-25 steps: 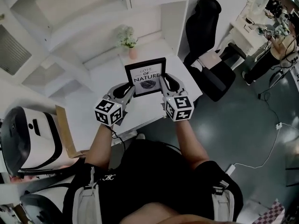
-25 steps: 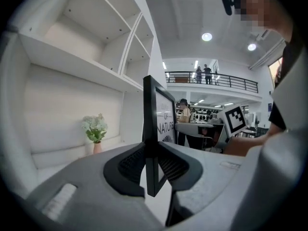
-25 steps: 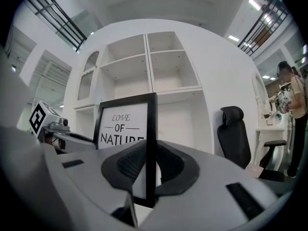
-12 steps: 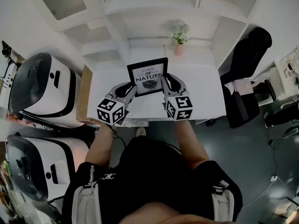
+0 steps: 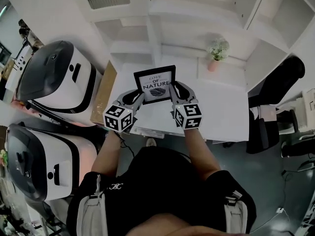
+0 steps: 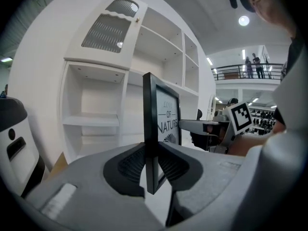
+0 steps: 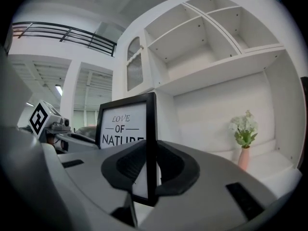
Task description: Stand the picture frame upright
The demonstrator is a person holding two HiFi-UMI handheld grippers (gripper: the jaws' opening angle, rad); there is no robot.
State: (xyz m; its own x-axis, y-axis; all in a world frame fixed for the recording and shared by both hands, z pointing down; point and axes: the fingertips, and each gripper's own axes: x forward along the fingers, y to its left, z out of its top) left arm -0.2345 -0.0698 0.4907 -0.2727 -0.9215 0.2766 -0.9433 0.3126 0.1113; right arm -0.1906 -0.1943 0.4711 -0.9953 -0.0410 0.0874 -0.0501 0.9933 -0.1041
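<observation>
The black picture frame [image 5: 155,83] with a white print reading "LOVE OF NATURE" is held upright above the white table [image 5: 221,112], between both grippers. My left gripper [image 5: 139,97] is shut on the frame's left edge [image 6: 150,143]. My right gripper [image 5: 172,89] is shut on the frame's right edge [image 7: 151,148]. In the left gripper view the right gripper [image 6: 211,127] shows beyond the frame. In the right gripper view the left gripper [image 7: 55,126] shows past the frame's far side. The frame's foot is hidden behind the jaws.
A small pink vase with white flowers [image 5: 216,53] stands at the back of the table, right of the frame. White open shelving [image 5: 162,18] rises behind. Two large white and black machines [image 5: 54,77] stand to the left, a black office chair [image 5: 278,102] to the right.
The head view has swung round, so the table, shelves and vase have shifted right and the machines came into view. Both grippers carried the frame along together, grips unchanged.
</observation>
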